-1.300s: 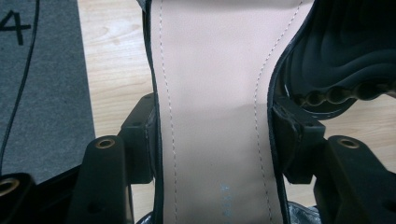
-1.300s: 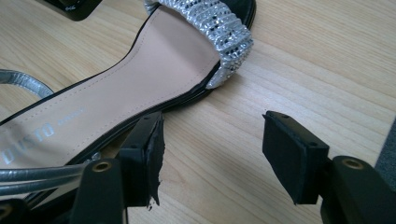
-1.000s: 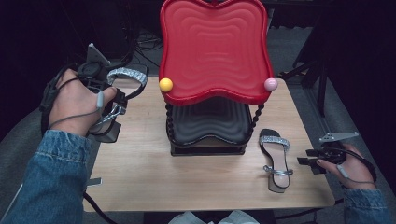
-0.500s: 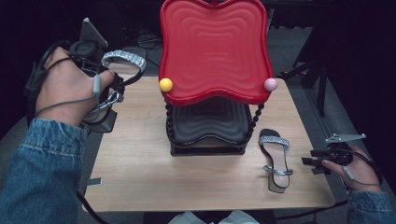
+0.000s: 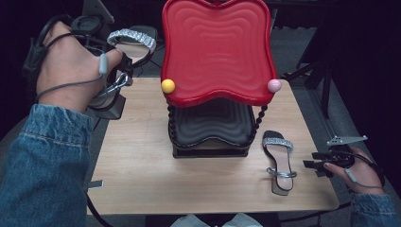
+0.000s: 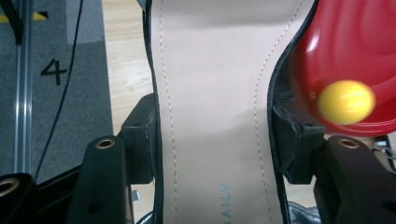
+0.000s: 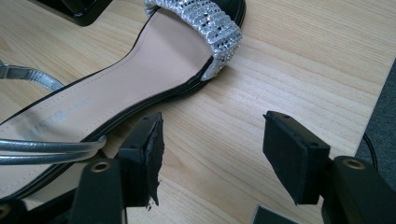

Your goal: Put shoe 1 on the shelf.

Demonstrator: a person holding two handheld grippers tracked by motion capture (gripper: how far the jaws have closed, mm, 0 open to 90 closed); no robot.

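A black sandal [image 5: 130,40] with a glittery silver strap hangs in the air at the far left, beside the red upper tray [image 5: 217,47] of a two-tier stand. My left gripper [image 5: 117,75] is shut on this sandal; in the left gripper view both pads press the sides of its tan insole [image 6: 215,93]. A second matching sandal [image 5: 279,161] lies flat on the wooden table [image 5: 142,170] at the right. Just right of its heel end, my right gripper [image 5: 314,163] stands open, and the right gripper view shows bare wood between its jaws [image 7: 212,154] with the sandal [image 7: 140,79] to the left.
The stand has a black lower tray [image 5: 213,125] under the red one, a yellow ball [image 5: 168,86] and a pink ball [image 5: 274,85] at its front corners. Beaded posts join the tiers. Dark floor and tripod legs lie beyond the table's right edge.
My left gripper has risen and moved toward the far side with the sandal in it, now level with the red tray. The right gripper has hardly moved.
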